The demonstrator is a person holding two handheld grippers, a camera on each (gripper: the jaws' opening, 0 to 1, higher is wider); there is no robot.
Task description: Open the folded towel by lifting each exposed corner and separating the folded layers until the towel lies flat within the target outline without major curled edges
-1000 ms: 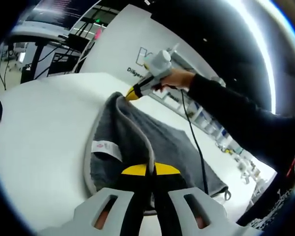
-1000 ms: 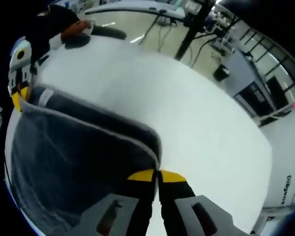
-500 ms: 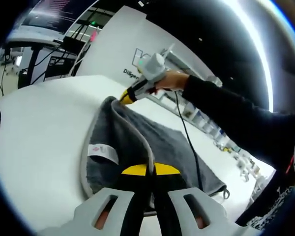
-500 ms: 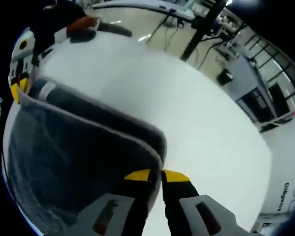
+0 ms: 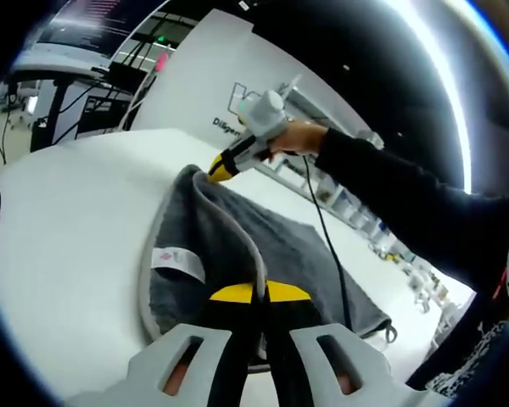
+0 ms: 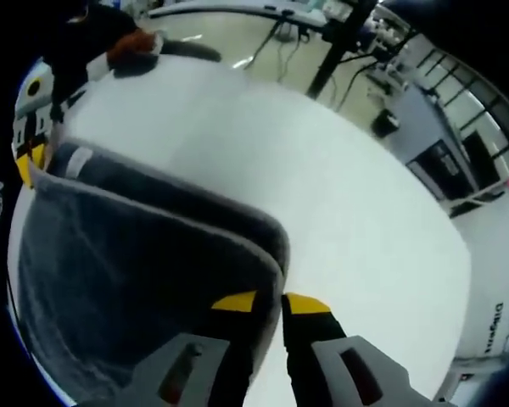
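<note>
Presently a grey towel [image 5: 237, 246] is held up off the white desk [image 5: 68, 220] by two corners. In the left gripper view, the left tongs [image 5: 256, 297] are seen closed on the near corner, the pale hem running straight into the slit between the yellow-tipped jaws. From there the hem is carried up and away to the far corner, where the right tongs [image 5: 214, 170] are pinched on it, gripped by a hand [image 5: 301, 136] at the end of a dark sleeve [image 5: 407, 203]. A white label [image 5: 176, 261] is seen on the folded layer that hangs to the left of the raised edge, while the rest of the cloth is spread down onto the desk on the right.

In the right gripper view, the right tongs [image 6: 270, 303] are seen shut on the towel [image 6: 136, 263] corner, a narrow gap showing between the yellow tips with the hem caught in it. Across the raised cloth, at the far left, the left tongs [image 6: 24, 161] are seen at the other corner, beside the label [image 6: 76, 161]. Two layers are visible, the back one sagging toward the desk [image 6: 322, 195].
</note>
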